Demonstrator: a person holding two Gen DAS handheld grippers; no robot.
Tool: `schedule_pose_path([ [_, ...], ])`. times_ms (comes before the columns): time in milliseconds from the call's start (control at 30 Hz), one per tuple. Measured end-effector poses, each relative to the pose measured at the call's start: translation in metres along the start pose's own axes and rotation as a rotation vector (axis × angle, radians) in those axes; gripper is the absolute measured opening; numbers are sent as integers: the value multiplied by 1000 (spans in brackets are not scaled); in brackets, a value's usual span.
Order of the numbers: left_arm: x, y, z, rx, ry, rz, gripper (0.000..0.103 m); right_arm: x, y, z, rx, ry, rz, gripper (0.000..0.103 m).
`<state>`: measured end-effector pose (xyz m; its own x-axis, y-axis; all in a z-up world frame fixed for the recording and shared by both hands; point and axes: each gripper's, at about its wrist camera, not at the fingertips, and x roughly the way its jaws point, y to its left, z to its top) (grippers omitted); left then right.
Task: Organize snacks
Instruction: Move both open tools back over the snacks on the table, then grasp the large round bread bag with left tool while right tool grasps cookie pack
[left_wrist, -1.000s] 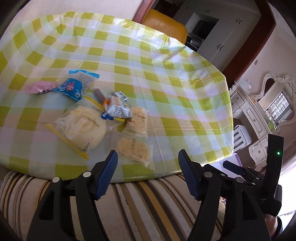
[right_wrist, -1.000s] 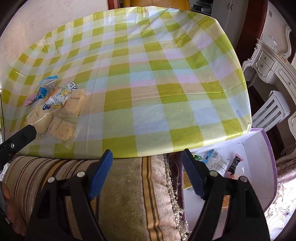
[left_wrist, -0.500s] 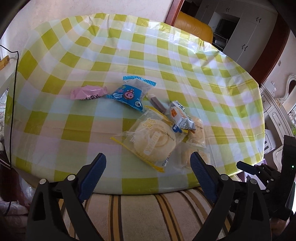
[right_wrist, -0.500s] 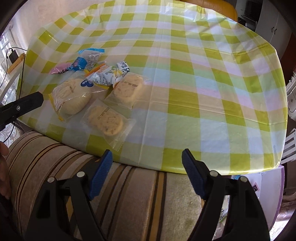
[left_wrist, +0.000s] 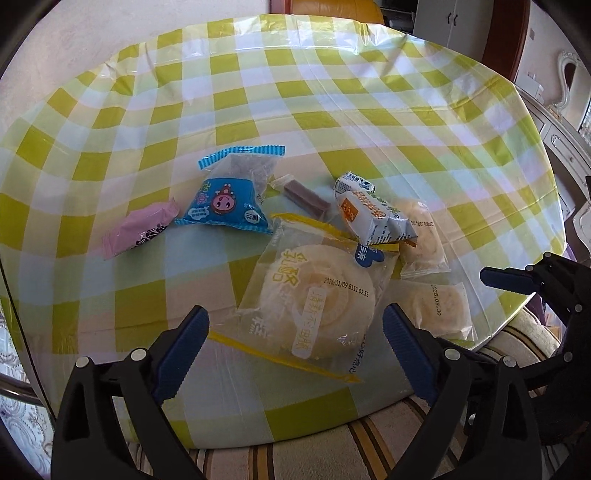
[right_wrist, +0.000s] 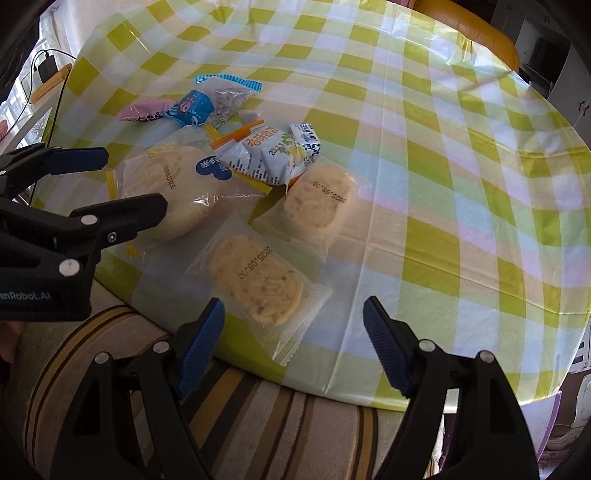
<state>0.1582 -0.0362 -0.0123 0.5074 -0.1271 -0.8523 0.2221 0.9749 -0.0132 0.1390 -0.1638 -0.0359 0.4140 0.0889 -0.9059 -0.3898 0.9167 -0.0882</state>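
Note:
A pile of wrapped snacks lies near the front edge of a table with a green-checked cloth (left_wrist: 332, 85). My left gripper (left_wrist: 295, 347) is open, just in front of a large round bun in a clear bag (left_wrist: 317, 299). Behind it lie a blue packet (left_wrist: 229, 199), a pink packet (left_wrist: 136, 229), a purple bar (left_wrist: 304, 195) and an orange-white packet (left_wrist: 373, 214). My right gripper (right_wrist: 293, 347) is open, just in front of a wrapped biscuit (right_wrist: 255, 284); a second biscuit (right_wrist: 317, 199) lies behind it. The left gripper shows at the left of the right wrist view (right_wrist: 122, 181).
A striped cushion (right_wrist: 258, 424) lies below the table's front edge. An orange chair (right_wrist: 465, 26) stands at the far side. White furniture (left_wrist: 561, 110) stands to the right of the table.
Both grippers have moved forward and closer to the snack pile, which now looks larger. Both stay open. No snack has moved.

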Motion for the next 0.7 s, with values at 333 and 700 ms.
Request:
schedule_pose_path([
  [333,25,7,6,3,34,-61,93,15,3,11,-4,13,63,77],
  [700,23,22,3,-86,-6,-98,64,14,4,15,-6,-3,98,70],
])
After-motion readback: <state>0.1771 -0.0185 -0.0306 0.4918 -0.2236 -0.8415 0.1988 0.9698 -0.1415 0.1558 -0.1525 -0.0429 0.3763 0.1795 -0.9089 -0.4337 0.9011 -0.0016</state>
